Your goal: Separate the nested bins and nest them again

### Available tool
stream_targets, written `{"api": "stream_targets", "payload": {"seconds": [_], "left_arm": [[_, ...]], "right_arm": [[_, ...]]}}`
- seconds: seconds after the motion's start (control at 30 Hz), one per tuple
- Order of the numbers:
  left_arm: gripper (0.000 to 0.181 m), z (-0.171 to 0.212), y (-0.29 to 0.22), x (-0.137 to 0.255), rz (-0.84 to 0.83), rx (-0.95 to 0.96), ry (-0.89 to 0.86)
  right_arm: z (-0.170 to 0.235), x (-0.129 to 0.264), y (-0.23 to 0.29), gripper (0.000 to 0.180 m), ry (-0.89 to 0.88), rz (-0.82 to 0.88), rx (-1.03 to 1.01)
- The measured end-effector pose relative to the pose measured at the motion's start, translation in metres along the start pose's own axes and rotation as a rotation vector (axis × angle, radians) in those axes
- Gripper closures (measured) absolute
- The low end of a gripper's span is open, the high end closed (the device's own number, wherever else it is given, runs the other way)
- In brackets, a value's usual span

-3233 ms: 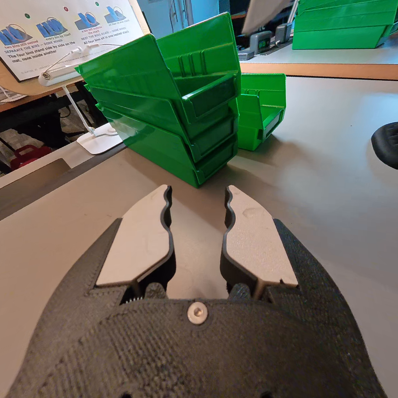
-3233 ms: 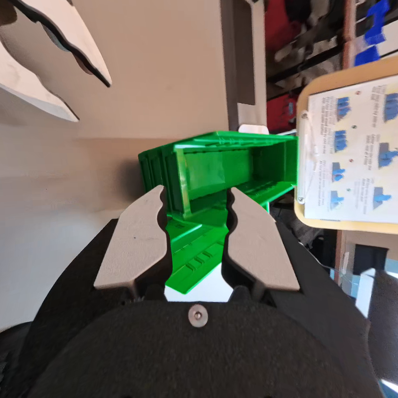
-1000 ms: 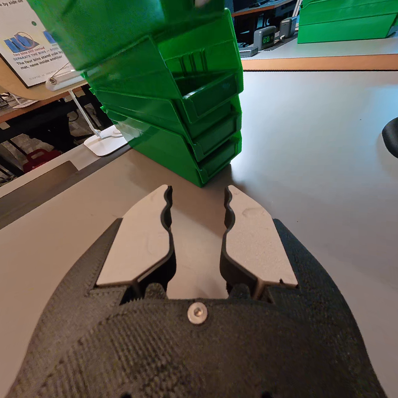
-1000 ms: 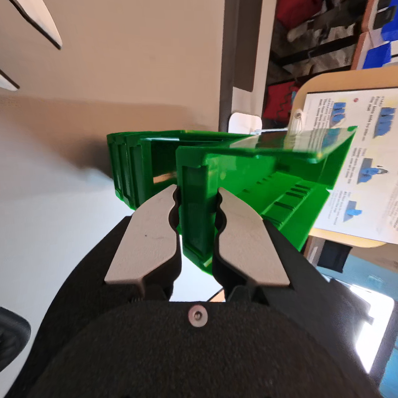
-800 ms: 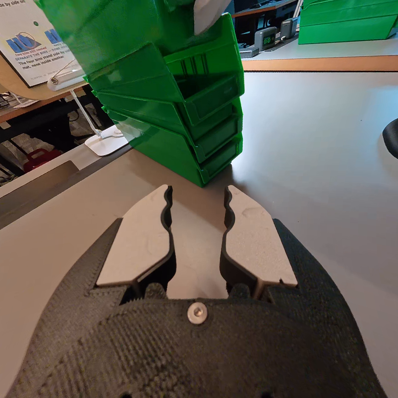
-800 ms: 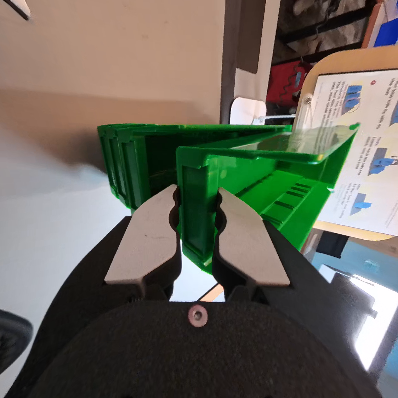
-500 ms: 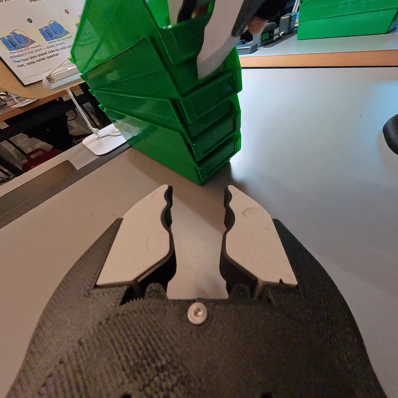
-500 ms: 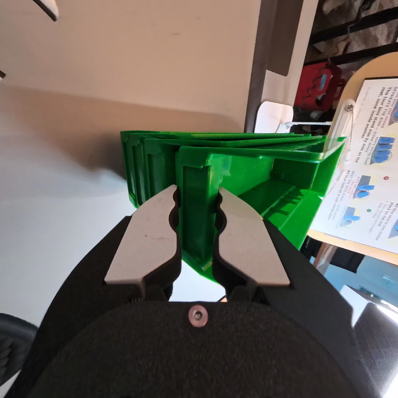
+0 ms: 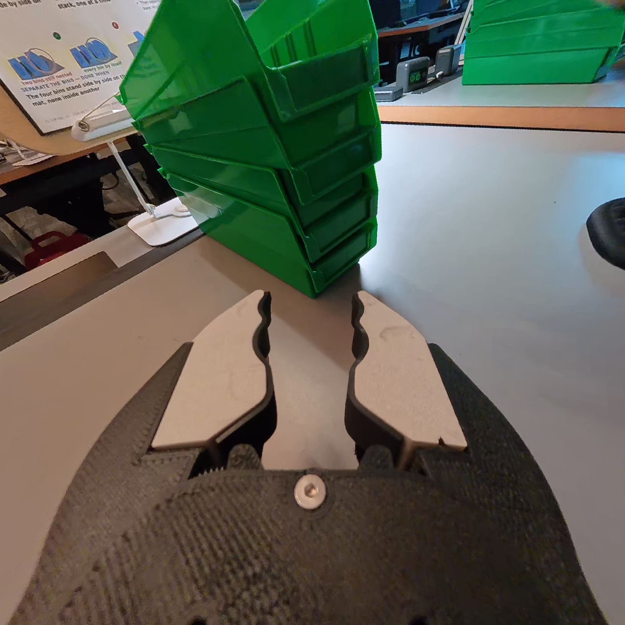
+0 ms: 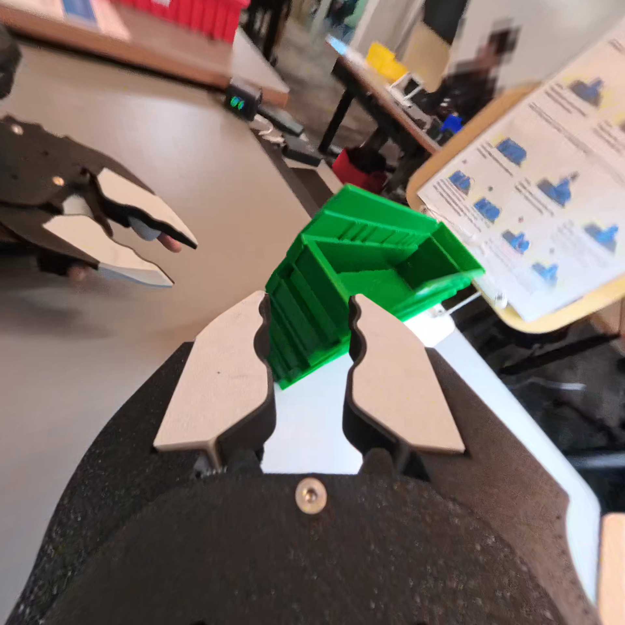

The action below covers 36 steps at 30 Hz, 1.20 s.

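4th bin [image 9: 270, 64] now nested on stack, right hand-held gripper [image 10: 307, 297] let go, pulled back

The right wrist view is smeared with motion blur – the instruction sheet [image 10: 541, 203] at the right edge is cut off and its blue drawings are soft. A mosaic patch sits at the upper right. The stack of green bins [image 10: 355, 270] has its near lower part hidden behind the right gripper [image 10: 307, 297]. In the left wrist view the sheet [image 9: 57, 57] runs off the upper left – and 1 black rounded object [image 9: 608, 233] is cropped at the right edge
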<state>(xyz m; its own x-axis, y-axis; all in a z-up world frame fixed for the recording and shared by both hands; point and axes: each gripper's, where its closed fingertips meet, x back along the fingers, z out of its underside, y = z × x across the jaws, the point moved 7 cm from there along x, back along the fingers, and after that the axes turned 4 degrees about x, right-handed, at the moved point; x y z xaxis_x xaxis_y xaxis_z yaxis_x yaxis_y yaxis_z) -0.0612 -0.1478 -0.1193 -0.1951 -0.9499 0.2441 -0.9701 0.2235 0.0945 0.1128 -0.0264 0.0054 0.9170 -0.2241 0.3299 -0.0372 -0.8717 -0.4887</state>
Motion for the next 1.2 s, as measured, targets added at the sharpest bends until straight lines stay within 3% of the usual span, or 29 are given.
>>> {"api": "stream_targets", "payload": {"seconds": [0.17, 0.43, 0.57, 1.2], "left_arm": [[0.135, -0.002, 0.004, 0.001, -0.012, 0.013, -0.014], [0.135, 0.008, 0.015, -0.009, -0.051, -0.022, 0.01], [0.135, 0.009, 0.023, -0.008, -0.069, -0.005, -0.017], [0.136, 0.004, 0.033, -0.006, -0.044, 0.001, -0.075]], "right_arm": [[0.073, 0.026, 0.025, 0.128, -0.021, 0.097, -0.233], [0.154, 0.032, 0.038, 0.127, -0.185, 0.195, -0.304], [0.149, 0.033, 0.031, 0.127, -0.244, 0.2, -0.325], [0.159, 0.029, 0.033, 0.126, -0.198, 0.197, -0.316]]}}
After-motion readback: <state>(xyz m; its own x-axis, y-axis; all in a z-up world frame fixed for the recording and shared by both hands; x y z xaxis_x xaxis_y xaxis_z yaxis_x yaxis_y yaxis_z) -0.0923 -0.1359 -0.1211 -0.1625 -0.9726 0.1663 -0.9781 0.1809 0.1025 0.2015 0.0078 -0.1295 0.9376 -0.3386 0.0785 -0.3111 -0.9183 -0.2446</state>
